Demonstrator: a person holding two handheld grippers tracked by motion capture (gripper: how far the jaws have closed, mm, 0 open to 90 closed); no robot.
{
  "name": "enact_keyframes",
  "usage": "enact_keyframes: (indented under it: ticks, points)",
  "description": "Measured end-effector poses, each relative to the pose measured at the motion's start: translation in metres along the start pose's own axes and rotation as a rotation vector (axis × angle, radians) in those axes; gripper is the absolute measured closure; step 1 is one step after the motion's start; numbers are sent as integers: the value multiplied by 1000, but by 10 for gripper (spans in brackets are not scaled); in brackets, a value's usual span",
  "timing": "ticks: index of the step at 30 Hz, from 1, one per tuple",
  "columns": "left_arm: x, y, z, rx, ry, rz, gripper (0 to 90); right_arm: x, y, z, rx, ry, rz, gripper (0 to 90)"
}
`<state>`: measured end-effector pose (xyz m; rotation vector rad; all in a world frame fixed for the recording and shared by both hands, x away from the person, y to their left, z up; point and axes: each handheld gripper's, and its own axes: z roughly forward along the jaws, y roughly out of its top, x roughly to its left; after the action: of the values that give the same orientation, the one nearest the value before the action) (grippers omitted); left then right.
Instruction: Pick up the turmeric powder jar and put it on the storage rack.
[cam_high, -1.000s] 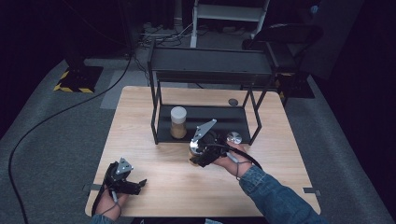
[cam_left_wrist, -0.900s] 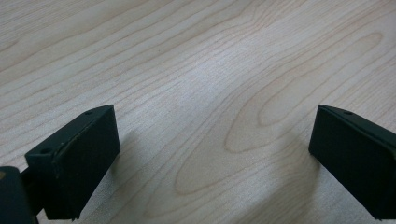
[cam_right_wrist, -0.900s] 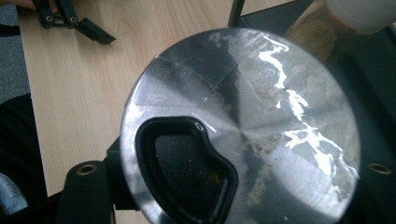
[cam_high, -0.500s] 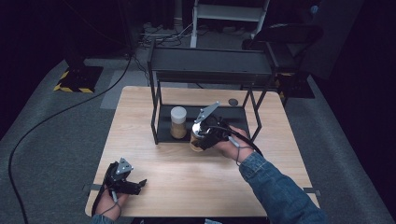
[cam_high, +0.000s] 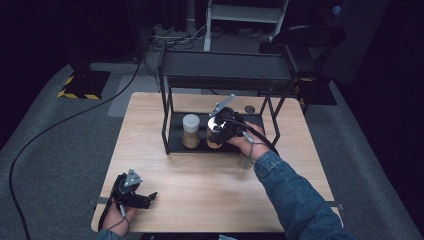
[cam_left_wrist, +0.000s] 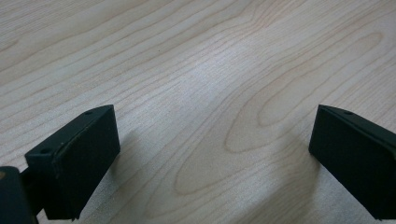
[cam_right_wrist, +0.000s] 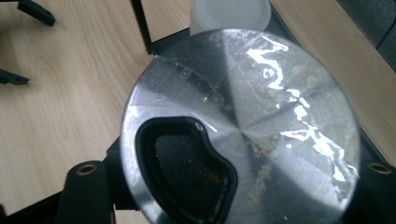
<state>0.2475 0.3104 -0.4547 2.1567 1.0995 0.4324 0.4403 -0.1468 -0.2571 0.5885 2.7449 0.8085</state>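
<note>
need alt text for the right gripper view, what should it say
A round metal lid with a black kidney-shaped opening, seen close from above, sits between the right gripper's black jaws, which are shut on the jar. Behind it a white-capped jar stands on the black rack's lower shelf, with the light wooden table at left.

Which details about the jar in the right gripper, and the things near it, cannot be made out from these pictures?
- Held jar: in the right gripper view its metal lid hides the body and contents.
- Right gripper: in the high view the hand and jar cover where the fingers press.
- White-lidded jar: its top is cut off by the edge in the right gripper view.
- Small item by the sleeve: too small and shadowed in the high view.
</note>
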Motion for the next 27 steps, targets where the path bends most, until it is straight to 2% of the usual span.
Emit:
enact_keyframes:
  ticks: [6, 10, 15, 27]
  points:
    - [0, 0, 0, 0, 0, -1, 18, -17, 3, 19, 11, -8, 28, 309]
    - [0, 0, 0, 0, 0, 0, 18, -23, 6, 32, 34, -17, 55, 309]
    - [0, 0, 0, 0, 0, -1, 18, -32, 5, 48, 38, -11, 78, 309]
    - [0, 0, 0, -1, 2, -1, 17, -44, 9, 78, 85, -5, 110, 309]
